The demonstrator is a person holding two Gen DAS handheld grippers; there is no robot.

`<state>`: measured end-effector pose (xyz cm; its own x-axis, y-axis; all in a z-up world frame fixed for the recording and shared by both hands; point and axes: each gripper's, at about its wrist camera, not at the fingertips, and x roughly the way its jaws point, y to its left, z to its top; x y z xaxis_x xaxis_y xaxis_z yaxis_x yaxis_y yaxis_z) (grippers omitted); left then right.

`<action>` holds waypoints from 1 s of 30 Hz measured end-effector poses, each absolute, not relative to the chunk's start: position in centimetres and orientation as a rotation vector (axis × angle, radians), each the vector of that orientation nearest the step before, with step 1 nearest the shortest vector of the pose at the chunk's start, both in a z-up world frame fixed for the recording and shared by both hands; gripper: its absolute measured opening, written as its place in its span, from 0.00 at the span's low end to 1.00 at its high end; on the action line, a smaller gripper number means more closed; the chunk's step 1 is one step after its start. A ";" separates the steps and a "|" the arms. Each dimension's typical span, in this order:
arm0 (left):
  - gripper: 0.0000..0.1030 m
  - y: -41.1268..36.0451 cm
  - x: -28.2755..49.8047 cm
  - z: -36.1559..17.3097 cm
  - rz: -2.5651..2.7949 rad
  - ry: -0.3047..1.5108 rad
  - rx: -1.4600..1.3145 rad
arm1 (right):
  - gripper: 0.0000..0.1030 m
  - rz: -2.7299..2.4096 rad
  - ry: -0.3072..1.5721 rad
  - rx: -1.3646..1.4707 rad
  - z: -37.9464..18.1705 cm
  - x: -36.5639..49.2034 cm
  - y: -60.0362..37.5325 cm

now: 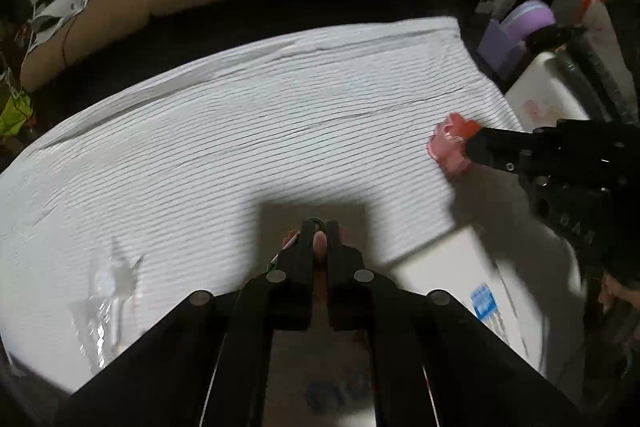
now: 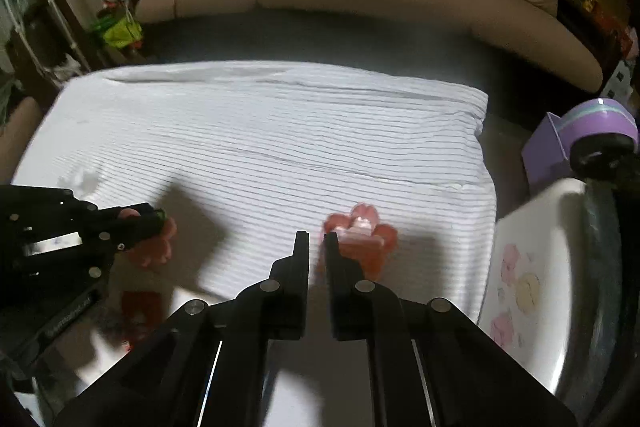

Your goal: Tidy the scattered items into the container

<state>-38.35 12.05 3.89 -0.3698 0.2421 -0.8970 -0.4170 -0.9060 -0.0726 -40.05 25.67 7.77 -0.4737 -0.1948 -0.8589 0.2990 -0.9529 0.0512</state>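
Across the striped white cloth (image 2: 280, 131) covering the desk, two pink flower-shaped pieces sit near its front edge. At the front right corner the right tongs (image 2: 318, 241) look clenched beside one flower (image 2: 366, 239), perhaps pinching only a petal; it could slip free on lifting. Left tongs (image 1: 320, 231) are clamped on the other flower (image 2: 160, 247). No container is clearly identifiable, so a drop might miss.

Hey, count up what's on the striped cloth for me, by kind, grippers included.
Pink flower-shaped items: 2, one at the right gripper, one at the left gripper.
Grippers: 2.
Clear plastic item, too blurred to name: 1.
Total: 5.
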 end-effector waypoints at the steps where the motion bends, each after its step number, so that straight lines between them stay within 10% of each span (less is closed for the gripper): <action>1: 0.04 11.2 -37.9 4.7 2.301 0.208 -1.458 | 0.06 -2.464 0.147 1.412 8.4 -39.7 25.7; 7: 0.05 9.5 -35.8 9.3 2.312 0.199 -1.441 | 0.08 -2.503 0.143 1.393 11.3 -38.2 25.4; 11: 0.05 7.6 -34.8 11.3 2.307 0.140 -1.438 | 0.74 -2.604 0.044 1.412 9.8 -39.7 25.8; 17: 0.05 5.9 -34.0 10.8 2.255 0.108 -1.455 | 0.72 -2.606 0.137 1.537 4.6 -43.1 25.1; 19: 0.05 5.8 -33.8 10.6 2.248 0.110 -1.451 | 0.47 -2.589 0.171 1.555 3.4 -43.6 24.8; 30: 0.05 -0.1 -27.9 15.1 2.265 0.031 -1.415 | 0.48 -2.481 0.190 1.302 11.9 -36.8 21.9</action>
<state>-27.88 -0.06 15.12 -0.3604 0.3729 -0.8551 -0.3963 -0.8910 -0.2215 -36.83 21.89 11.93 -0.5266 -0.2279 -0.8190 0.3503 -0.9360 0.0352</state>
